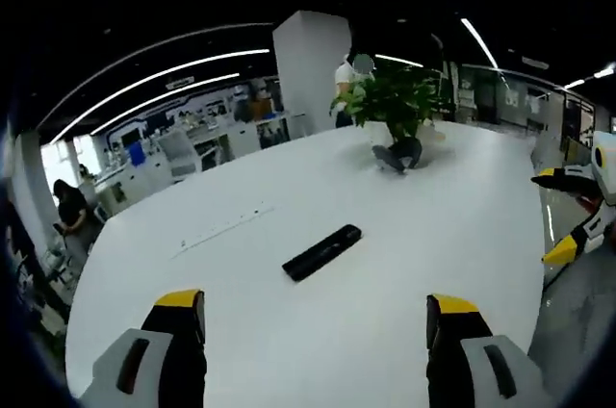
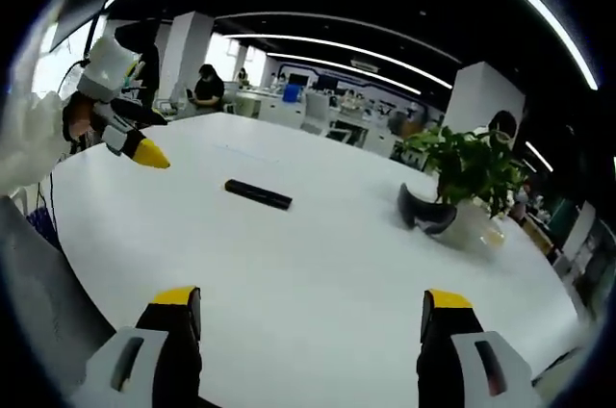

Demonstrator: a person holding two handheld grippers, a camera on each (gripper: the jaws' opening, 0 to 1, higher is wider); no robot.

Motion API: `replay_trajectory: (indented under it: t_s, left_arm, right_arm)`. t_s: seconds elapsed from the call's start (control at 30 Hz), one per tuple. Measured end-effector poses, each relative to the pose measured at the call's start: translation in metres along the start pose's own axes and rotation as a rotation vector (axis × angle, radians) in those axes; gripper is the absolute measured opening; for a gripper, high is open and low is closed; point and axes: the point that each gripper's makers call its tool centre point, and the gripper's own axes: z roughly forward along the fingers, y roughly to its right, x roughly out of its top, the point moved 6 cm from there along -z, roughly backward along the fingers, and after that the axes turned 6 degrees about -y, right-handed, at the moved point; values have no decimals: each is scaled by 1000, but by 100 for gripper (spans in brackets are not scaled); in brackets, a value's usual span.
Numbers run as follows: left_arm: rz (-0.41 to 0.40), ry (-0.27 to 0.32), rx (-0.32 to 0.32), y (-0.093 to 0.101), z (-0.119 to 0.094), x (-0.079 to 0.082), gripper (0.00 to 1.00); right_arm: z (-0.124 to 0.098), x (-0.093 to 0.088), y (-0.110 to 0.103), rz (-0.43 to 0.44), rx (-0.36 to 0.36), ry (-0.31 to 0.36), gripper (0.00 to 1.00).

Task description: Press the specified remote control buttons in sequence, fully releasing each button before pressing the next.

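A slim black remote control (image 1: 322, 251) lies flat on the white round table (image 1: 289, 331), a short way ahead of my left gripper (image 1: 316, 304). That gripper is open, its yellow-tipped jaws wide apart and nothing between them. At the right edge of the left gripper view my right gripper (image 1: 553, 213) hovers beyond the table's rim, also open. In the right gripper view the remote (image 2: 258, 194) lies left of centre on the table (image 2: 318, 254), well ahead of my right gripper (image 2: 312, 300), whose jaws are spread and empty. The left gripper (image 2: 146, 137) comes in from the left, above the table and apart from the remote.
A potted green plant (image 1: 395, 100) stands at the table's far side with a dark headset-like object (image 1: 397, 155) lying against it, seen also as plant (image 2: 472, 172) and dark object (image 2: 426, 211). Desks, a white pillar (image 1: 310, 66) and seated people lie beyond the table.
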Motion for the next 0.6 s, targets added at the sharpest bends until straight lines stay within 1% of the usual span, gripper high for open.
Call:
replay_trajectory:
  t_s: [0.1,0.2,0.37,0.43,0.47,0.53,0.6]
  left_arm:
    - [-14,15,25,8,-19,-11,100]
    - [-18,-9,44,14,-33,-24,100]
    - [-70,7,82,27,-59,-41,100]
    - [-91,-6,98,36,-67,-50,100]
    - [-89,-3,109,40,-71,-55,99]
    - [-64,-2,161,49,-80,-67,99]
    - [-64,3,174,54,-85,-75,99]
  right_arm:
    - [0,0,2,7,-10,4,93]
    - [-1,-1,5,18,-25,-2,93]
    - [-1,-2,8,31,-36,2,91]
    - [-1,-2,8,29,-39,0,91]
    - [-2,-2,8,30,-38,1,91]
    - [-2,-1,8,32,-37,7,91]
    - [-2,-1,8,36,-36,10,91]
